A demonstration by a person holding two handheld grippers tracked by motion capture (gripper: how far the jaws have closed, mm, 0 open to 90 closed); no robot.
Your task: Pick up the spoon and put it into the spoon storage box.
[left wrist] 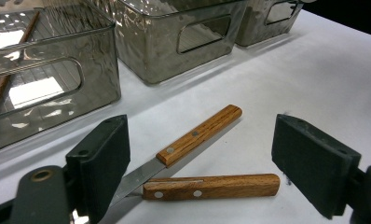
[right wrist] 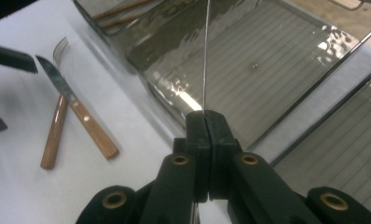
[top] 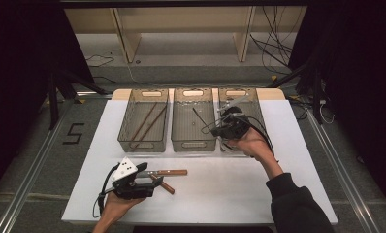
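The right gripper (right wrist: 205, 122) is pinching a thin metal rod (right wrist: 205, 56) between closed jaws, over the middle bin (top: 193, 121) near the table's far edge. The left gripper (left wrist: 200, 158) is standing wide open around two wooden-handled pieces near the front edge: a knife (left wrist: 193, 137) and a fork (right wrist: 53, 128), whose prongs are visible from the right gripper view.

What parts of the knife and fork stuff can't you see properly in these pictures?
- Knife blade tip: left gripper view, hidden behind the left gripper's near jaw.
- Fork prongs: right gripper view, small and blurred.
- Thin metal rod in the shut right gripper: right gripper view, its far end cut off by the top edge, so what it is stays unclear.
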